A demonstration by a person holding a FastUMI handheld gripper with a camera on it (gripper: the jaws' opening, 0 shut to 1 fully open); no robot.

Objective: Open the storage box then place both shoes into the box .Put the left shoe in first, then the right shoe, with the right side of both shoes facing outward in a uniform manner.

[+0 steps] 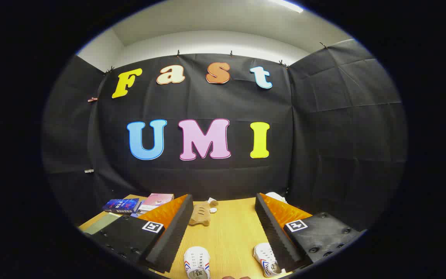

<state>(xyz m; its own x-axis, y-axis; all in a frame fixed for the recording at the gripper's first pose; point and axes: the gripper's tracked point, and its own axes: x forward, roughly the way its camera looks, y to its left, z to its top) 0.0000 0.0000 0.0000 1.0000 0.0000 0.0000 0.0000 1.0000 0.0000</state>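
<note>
Hovering over the bench [227, 228], my gripper [223, 217] is spread wide, grasping nothing, two white shoes [196, 262] [266, 260] lying between its fingers.

1. The two shoes [197, 262] [266, 259], low in the frame, are white with red and blue stripes.
2. The table [230, 228] is pale yellow wood grain.
3. The toy [201, 214] at lower centre is tan.
4. Lower left, one book [121, 205] is dark blue, another [156, 200] pink.
</note>
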